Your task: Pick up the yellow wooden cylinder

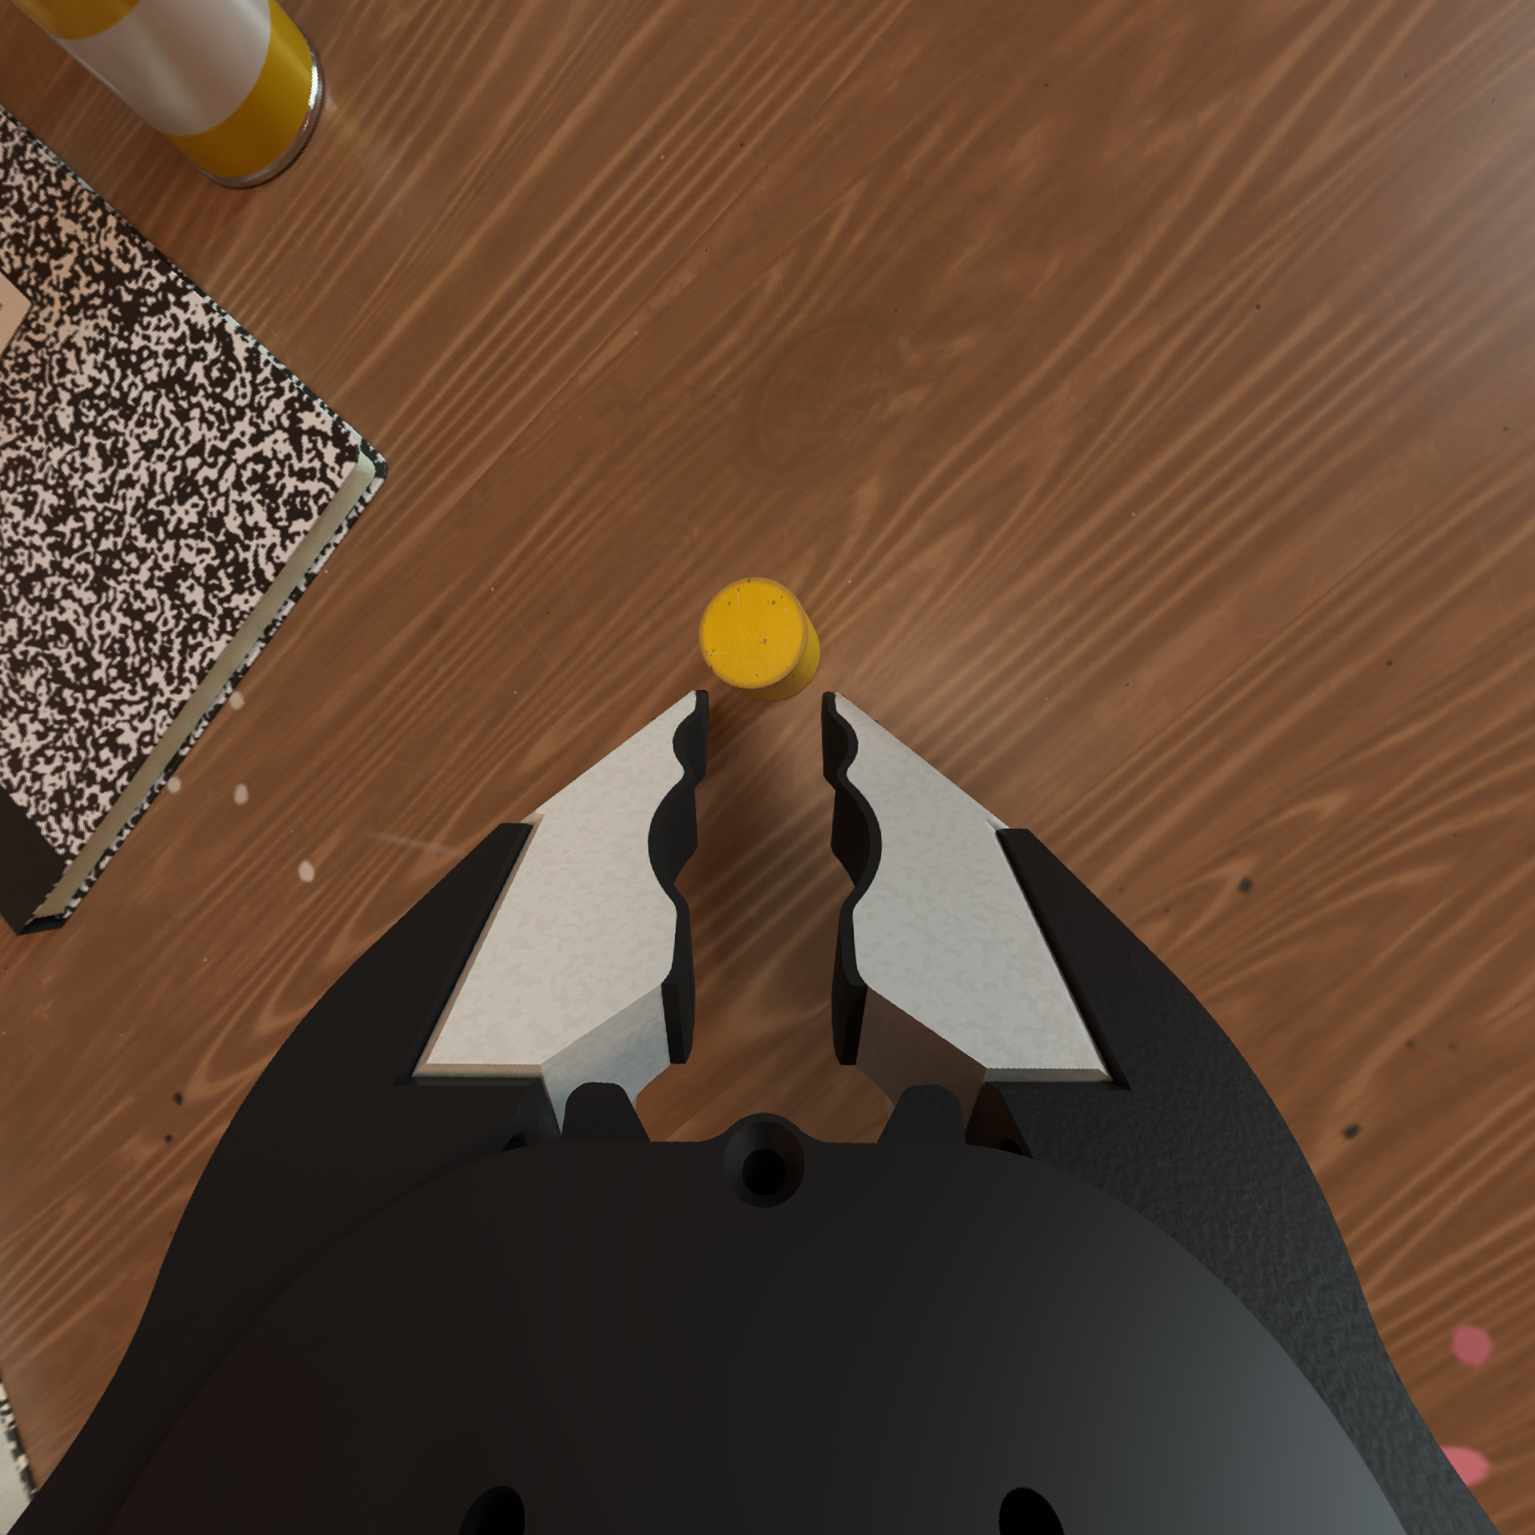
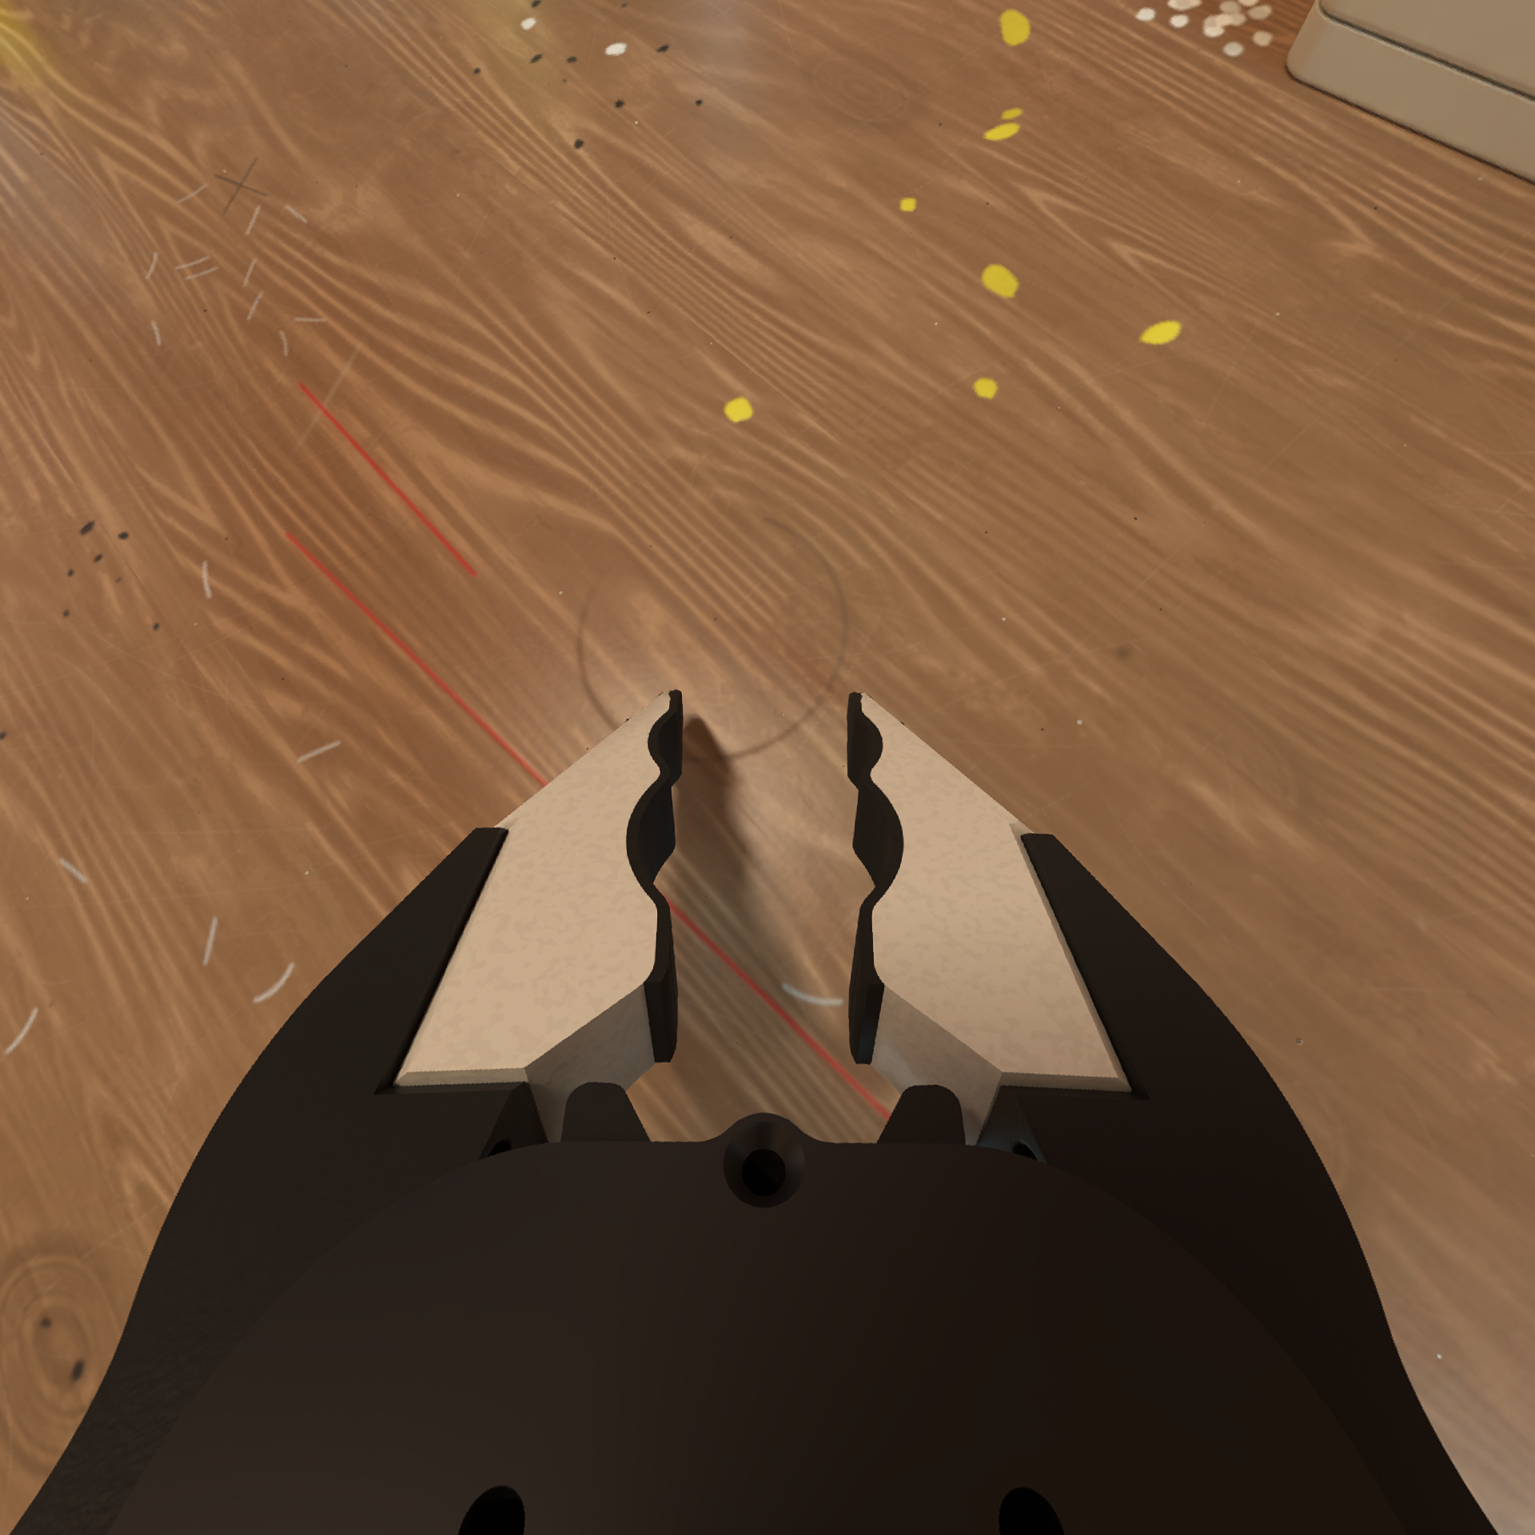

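The yellow wooden cylinder [image 1: 757, 635] stands upright on the brown wooden table, seen from above in the left wrist view. My left gripper [image 1: 765, 698] is open and empty, above the table, with the cylinder just beyond its fingertips and in line with the gap between them. My right gripper [image 2: 764, 696] is open and empty over a bare stretch of the table. The cylinder does not show in the right wrist view.
A black-and-white speckled notebook [image 1: 141, 498] lies at the left. A yellow and white can [image 1: 208, 75] stands at the top left. A beige flat object [image 2: 1429, 75] lies at the top right of the right wrist view. Paint specks and red lines mark the table.
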